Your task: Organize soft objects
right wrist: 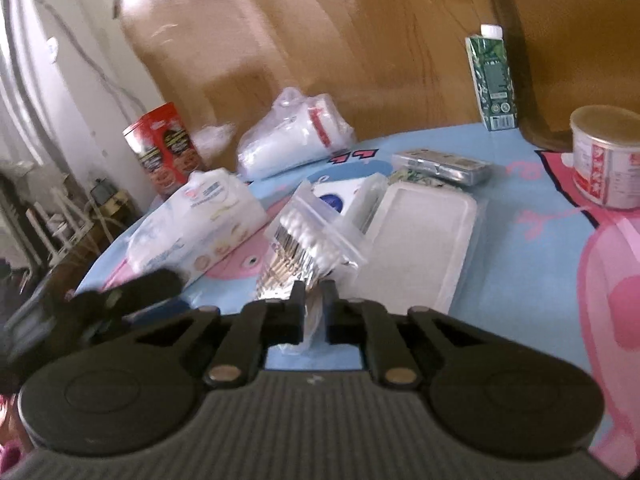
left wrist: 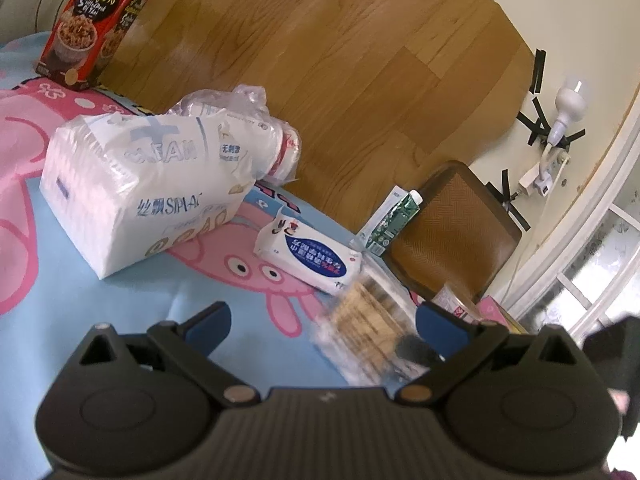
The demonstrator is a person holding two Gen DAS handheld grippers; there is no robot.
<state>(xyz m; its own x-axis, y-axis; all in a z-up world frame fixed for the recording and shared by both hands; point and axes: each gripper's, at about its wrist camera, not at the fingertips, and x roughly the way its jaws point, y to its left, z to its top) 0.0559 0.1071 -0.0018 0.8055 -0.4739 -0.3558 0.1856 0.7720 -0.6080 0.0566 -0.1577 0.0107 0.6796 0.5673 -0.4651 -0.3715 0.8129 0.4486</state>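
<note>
The swab bag (right wrist: 304, 240) is hanging tilted above the blue cloth (right wrist: 520, 248), its near edge pinched between the right gripper's (right wrist: 313, 292) closed jaws. Just beyond it a clear tray (right wrist: 424, 236) is lying flat, with a tissue pack (right wrist: 200, 224) to the left. The left gripper (left wrist: 320, 320) is hovering over the cloth with jaws spread wide and holding nothing, the blurred bag (left wrist: 368, 320) showing between them

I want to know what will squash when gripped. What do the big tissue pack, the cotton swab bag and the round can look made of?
Big tissue pack: thin printed plastic film over soft paper; it creases and bulges.
Cotton swab bag: clear glossy plastic, pinched by the right gripper.
Round can: probably metal with a printed label; rigid-looking, dull lid.
</note>
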